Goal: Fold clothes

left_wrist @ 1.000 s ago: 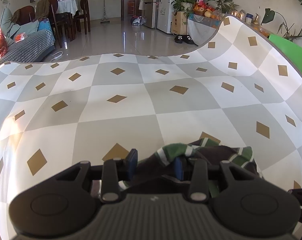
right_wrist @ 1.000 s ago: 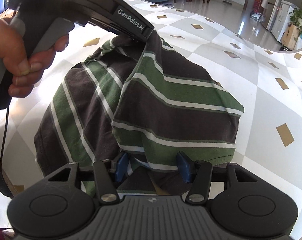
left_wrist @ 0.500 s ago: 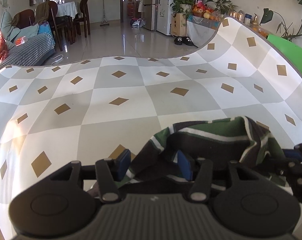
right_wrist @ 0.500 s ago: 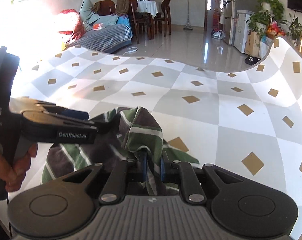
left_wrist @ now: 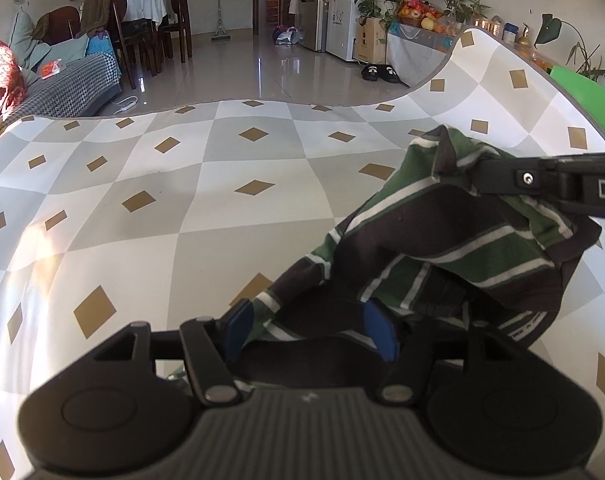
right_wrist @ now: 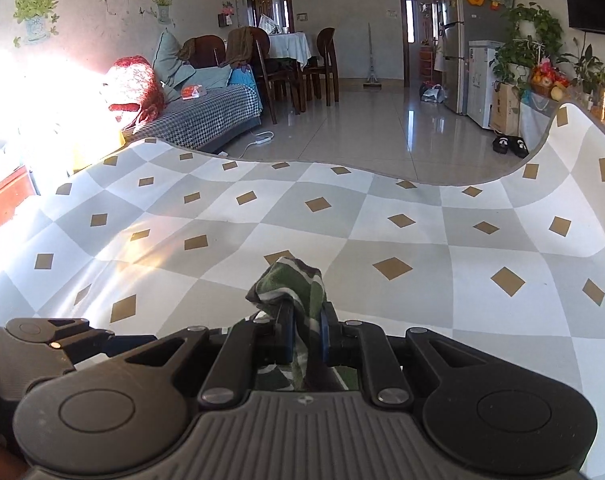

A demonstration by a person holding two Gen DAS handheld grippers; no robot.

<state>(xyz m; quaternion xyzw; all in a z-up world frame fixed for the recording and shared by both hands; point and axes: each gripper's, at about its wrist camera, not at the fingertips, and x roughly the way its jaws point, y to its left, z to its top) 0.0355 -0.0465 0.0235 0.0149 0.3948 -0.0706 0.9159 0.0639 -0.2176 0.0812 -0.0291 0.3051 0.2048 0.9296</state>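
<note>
Fabric fills the space between my left gripper's (left_wrist: 308, 332) blue pads (left_wrist: 378, 336), which stand wide apart with the striped garment (left_wrist: 454, 240) draped loosely across the gap, so I read that claw as spread and not pinching anything. On my right gripper (right_wrist: 304, 334) the two pads are drawn in narrow and clamped on a bunched fold of the same garment (right_wrist: 292, 280), a small tuft of cloth sticking up just past the fingertips. The garment itself is a dark brown knit with broad green bands and thin white stripes; it is crumpled, with a small printed label showing at its lower right hem in the left wrist view. From that view I also see my right gripper (left_wrist: 482, 176) coming in from the right edge, holding one corner of the cloth raised above the surface so the rest hangs down in folds toward my left claw. Under it lies the tablecloth (left_wrist: 230, 200), checked in white and grey with tan diamonds, sunlit at its left side. Beyond the table edge I make out a glossy tiled floor (right_wrist: 374, 128), a houndstooth-covered sofa (right_wrist: 210, 120), dining chairs (right_wrist: 290, 68), a refrigerator (right_wrist: 458, 44) and leafy houseplants (right_wrist: 530, 36) against the far wall.
</note>
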